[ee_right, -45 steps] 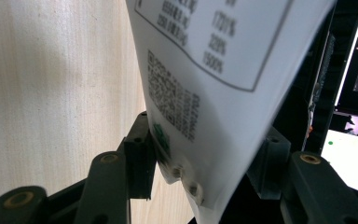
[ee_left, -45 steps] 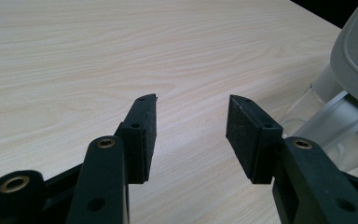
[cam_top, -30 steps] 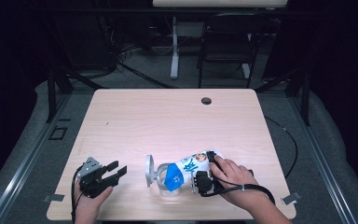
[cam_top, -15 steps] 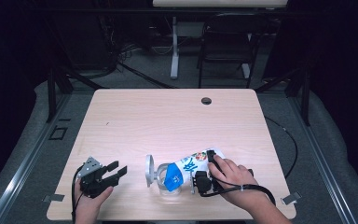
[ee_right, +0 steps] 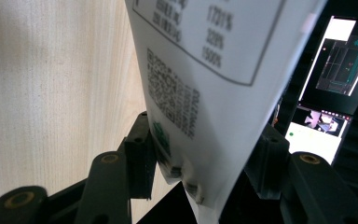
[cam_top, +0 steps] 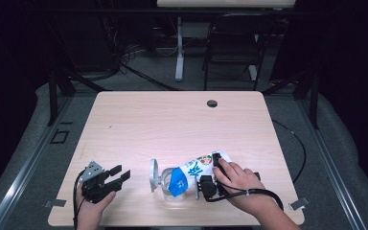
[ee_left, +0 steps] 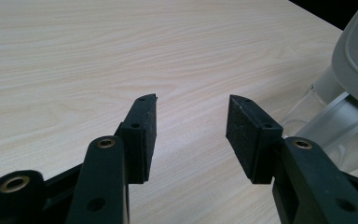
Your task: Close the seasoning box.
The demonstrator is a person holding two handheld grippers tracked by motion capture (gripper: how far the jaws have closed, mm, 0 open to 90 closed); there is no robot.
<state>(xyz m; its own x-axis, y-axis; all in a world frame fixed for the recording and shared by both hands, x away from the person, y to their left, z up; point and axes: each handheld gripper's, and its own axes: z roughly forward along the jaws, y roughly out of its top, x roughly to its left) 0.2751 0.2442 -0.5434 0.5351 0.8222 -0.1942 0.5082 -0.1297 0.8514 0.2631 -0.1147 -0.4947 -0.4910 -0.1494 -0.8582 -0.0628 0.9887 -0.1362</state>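
While our right gripper (cam_top: 210, 173) clamps the white-and-blue printed snack pouch (cam_top: 190, 172), our left gripper (cam_top: 120, 175) waits apart.
We see the pouch's end pinched between the right jaws, its front tipped into the clear plastic lidded container (cam_top: 165, 184) near the wooden table's (cam_top: 172, 124) front edge; left jaws spread, holding nothing.

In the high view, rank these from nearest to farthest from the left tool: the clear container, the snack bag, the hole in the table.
From the left tool:
1. Clear container, just to its right.
2. Snack bag, further right, held in the right tool.
3. Hole in the table, at the far edge.
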